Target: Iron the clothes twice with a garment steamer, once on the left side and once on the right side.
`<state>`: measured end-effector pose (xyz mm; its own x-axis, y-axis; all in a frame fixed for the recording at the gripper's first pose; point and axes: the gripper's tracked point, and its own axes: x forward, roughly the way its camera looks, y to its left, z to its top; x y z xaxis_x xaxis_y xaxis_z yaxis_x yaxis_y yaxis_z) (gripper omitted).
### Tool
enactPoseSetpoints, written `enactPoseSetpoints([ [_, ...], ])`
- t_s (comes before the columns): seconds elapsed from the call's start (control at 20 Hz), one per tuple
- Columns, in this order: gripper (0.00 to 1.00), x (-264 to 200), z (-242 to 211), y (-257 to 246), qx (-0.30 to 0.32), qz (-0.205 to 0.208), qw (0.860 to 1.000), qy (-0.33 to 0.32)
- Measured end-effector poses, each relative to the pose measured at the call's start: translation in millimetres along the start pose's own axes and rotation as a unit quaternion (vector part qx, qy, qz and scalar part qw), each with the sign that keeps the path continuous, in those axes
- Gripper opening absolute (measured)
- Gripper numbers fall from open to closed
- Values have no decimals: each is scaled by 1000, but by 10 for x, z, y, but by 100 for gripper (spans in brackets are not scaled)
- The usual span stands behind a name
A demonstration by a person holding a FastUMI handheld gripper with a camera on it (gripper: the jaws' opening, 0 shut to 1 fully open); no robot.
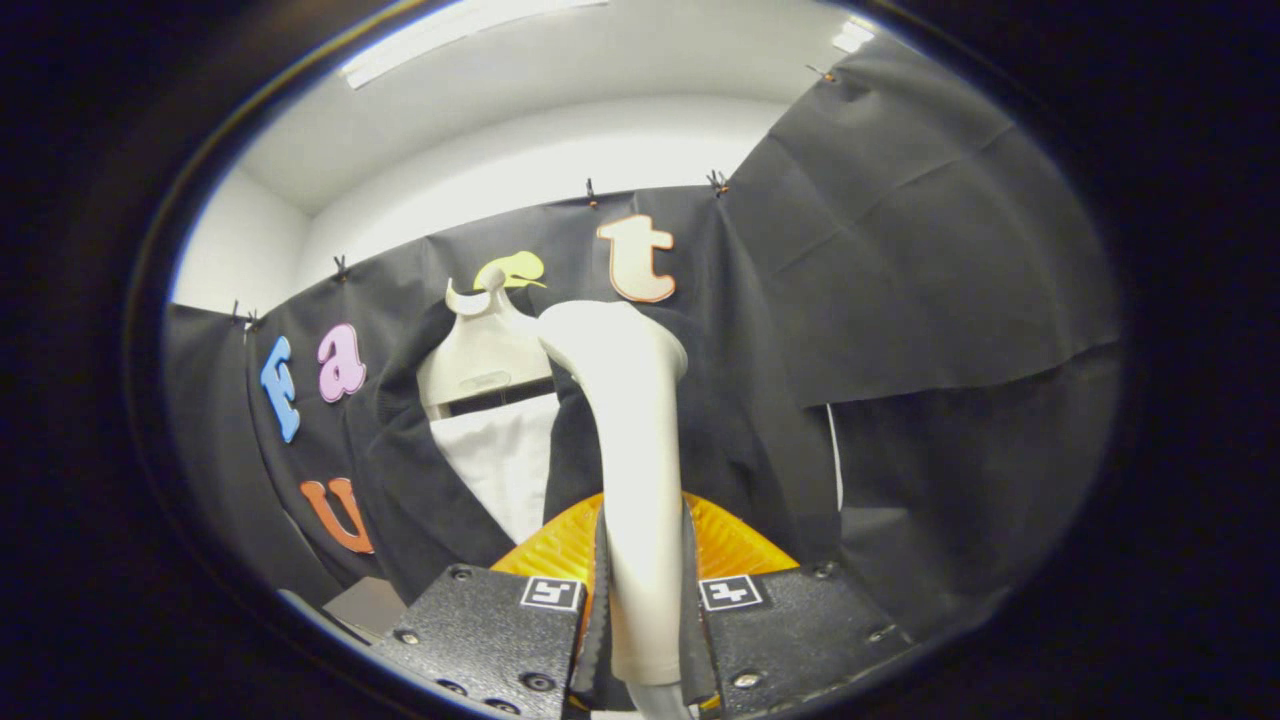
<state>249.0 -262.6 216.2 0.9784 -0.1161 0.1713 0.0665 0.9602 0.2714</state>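
Ahead, dark jacket [430,490] over white shirt [505,460] hangs on pale hanger [480,355] against booth wall. Garment steamer [625,400] stands upright between fingers, head against jacket's front, right of shirt opening. Gripper [640,610] clamped on steamer handle, both fingers pressing.

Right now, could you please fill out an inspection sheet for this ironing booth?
Surface: nothing seen.
Job's things: white garment steamer held upright, its head up near the dark jacket, which hangs open over a white shirt on a pale hanger form.
Clutter: nothing seen.
Grippers: gripper shut on the steamer's handle, a finger pressing each side.
Cables: a thin white line runs down beside the jacket; cannot tell what it is.
Surroundings: black cloth wall, white ceiling with a light strip.
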Motion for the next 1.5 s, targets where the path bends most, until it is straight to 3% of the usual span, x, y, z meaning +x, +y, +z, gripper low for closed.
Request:
enactPoseSetpoints([
  [0.35, 30, 184, -129, -70, -27, -25, 999, -3],
  [1.5, 30, -264, -1144, -221, -40, -65, 994, 75],
])
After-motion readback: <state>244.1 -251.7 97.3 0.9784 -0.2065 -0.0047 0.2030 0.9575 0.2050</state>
